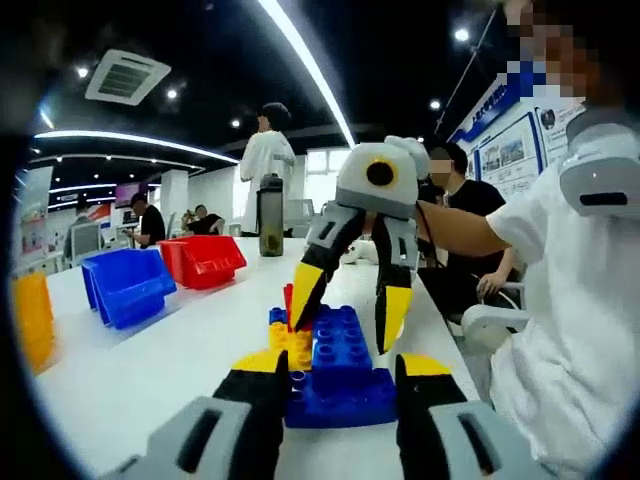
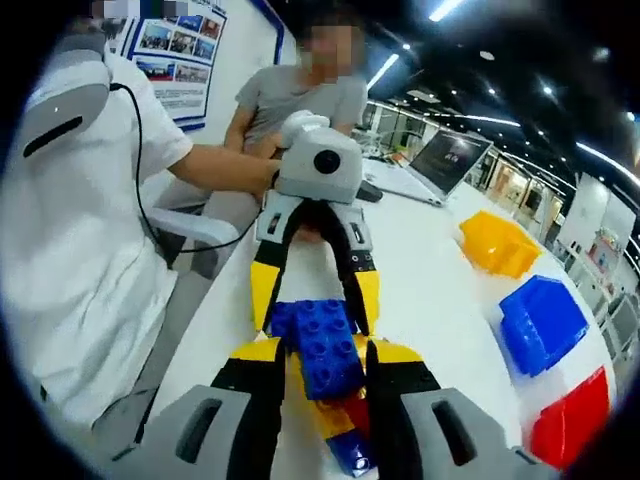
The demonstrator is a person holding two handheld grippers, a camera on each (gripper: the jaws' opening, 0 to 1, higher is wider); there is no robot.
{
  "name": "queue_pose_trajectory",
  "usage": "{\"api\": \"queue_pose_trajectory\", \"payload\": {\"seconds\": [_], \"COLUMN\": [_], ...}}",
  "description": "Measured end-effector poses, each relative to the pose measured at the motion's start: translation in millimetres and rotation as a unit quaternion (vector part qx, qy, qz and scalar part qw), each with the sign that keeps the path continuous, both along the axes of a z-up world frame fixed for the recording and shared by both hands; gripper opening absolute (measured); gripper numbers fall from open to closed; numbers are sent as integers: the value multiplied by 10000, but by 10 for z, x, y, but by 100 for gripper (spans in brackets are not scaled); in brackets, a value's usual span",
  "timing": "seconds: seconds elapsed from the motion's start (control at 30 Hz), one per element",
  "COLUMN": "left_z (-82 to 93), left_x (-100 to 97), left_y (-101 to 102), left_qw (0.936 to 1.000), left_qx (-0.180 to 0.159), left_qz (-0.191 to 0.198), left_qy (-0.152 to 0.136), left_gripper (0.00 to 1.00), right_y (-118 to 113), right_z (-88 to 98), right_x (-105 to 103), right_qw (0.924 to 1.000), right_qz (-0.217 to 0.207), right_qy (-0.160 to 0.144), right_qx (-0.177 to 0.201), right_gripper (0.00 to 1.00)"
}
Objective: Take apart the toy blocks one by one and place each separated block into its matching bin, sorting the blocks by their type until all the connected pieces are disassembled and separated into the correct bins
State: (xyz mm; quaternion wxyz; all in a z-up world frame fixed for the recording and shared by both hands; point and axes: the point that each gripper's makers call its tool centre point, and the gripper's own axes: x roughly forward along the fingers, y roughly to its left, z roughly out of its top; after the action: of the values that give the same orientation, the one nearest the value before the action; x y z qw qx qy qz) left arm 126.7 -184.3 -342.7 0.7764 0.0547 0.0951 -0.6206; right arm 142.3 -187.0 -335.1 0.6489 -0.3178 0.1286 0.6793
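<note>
A cluster of joined toy blocks is held over the white table (image 1: 150, 370): a blue block assembly (image 1: 340, 385), a yellow block (image 1: 283, 340) and a red block (image 1: 288, 298) behind it. My left gripper (image 1: 343, 368) is shut on the blue base from below. From the far side my right gripper (image 1: 349, 305) straddles the upper blue block. In the right gripper view my right gripper (image 2: 328, 352) is shut on the blue block (image 2: 325, 350), red, yellow and blue pieces (image 2: 345, 418) hang below, and the left gripper (image 2: 315, 293) faces it, clamped on the far end.
A blue bin (image 1: 128, 285), a red bin (image 1: 205, 260) and a yellow bin (image 1: 30, 320) stand at the left. The same bins appear as yellow (image 2: 497, 243), blue (image 2: 543, 322) and red (image 2: 565, 425). A dark bottle (image 1: 270, 215) and a laptop (image 2: 450, 160) stand farther back. People sit alongside.
</note>
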Motion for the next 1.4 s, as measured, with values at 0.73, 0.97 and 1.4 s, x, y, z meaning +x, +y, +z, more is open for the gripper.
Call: {"api": "queue_pose_trajectory", "payload": {"seconds": [0.73,0.97,1.4], "left_z": [-3,-6,-65], "left_x": [118,190,235], "left_y": [-80,-50,-7], "left_qw": [9999,9997,9989], "left_qx": [26,4,161], "left_qz": [50,208,355], "left_qy": [-86,-96,-271], "left_gripper": [44,50,58], "right_y": [-2,-117,-228], "right_z": [154,503,791], "right_x": [73,443,1522], "right_qw": [9860,9681,9097], "right_qz": [-572,-1464,-3558], "right_qy": [1388,1362,1151], "right_qx": [721,1511,1803], "right_gripper": [24,24,23]}}
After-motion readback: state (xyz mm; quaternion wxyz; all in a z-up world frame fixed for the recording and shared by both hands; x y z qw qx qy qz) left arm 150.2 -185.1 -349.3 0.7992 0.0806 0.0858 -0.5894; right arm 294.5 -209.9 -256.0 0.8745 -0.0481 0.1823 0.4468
